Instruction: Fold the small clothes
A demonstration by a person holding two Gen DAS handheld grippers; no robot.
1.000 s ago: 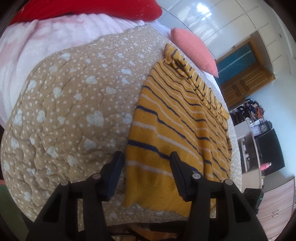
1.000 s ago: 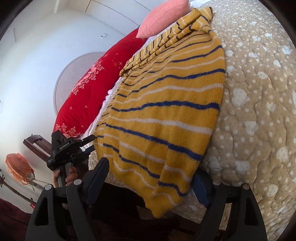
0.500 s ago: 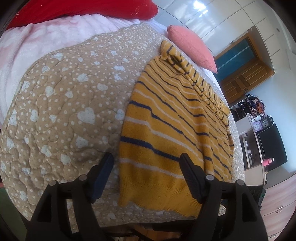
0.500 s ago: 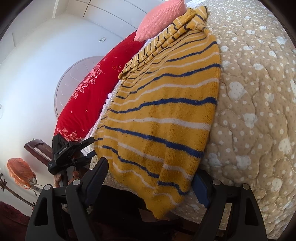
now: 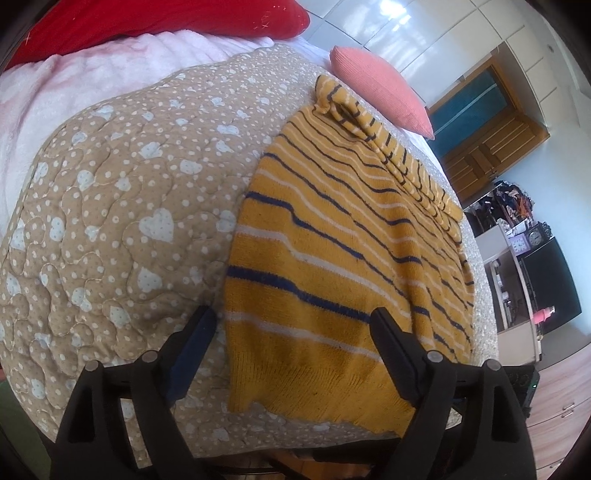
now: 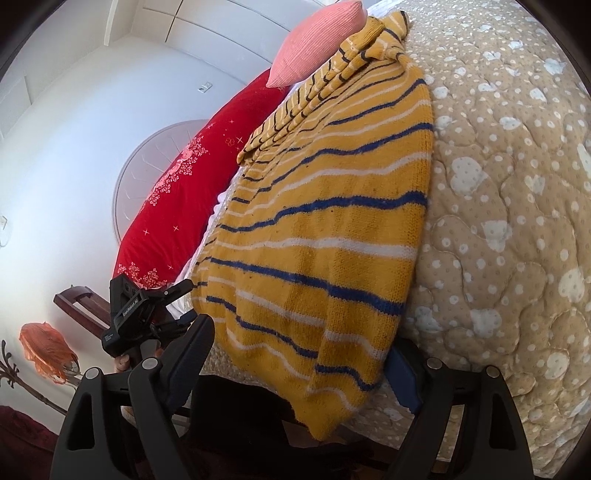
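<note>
**A bedroom in a home**

A bed is filling most of both views, wearing a beige quilt dotted with white hearts. A red pillow and a pink cushion are lying at its head, with a fluffy pink blanket beside them. White wardrobe doors, a wooden door and a cluttered shelf with clocks are standing beyond.

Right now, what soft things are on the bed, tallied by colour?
Yellow striped sweater: 1
Salmon pink cushion: 1
Red pillow: 1
Beige heart-print quilt: 1
Pale pink blanket: 1
Total: 5
</note>
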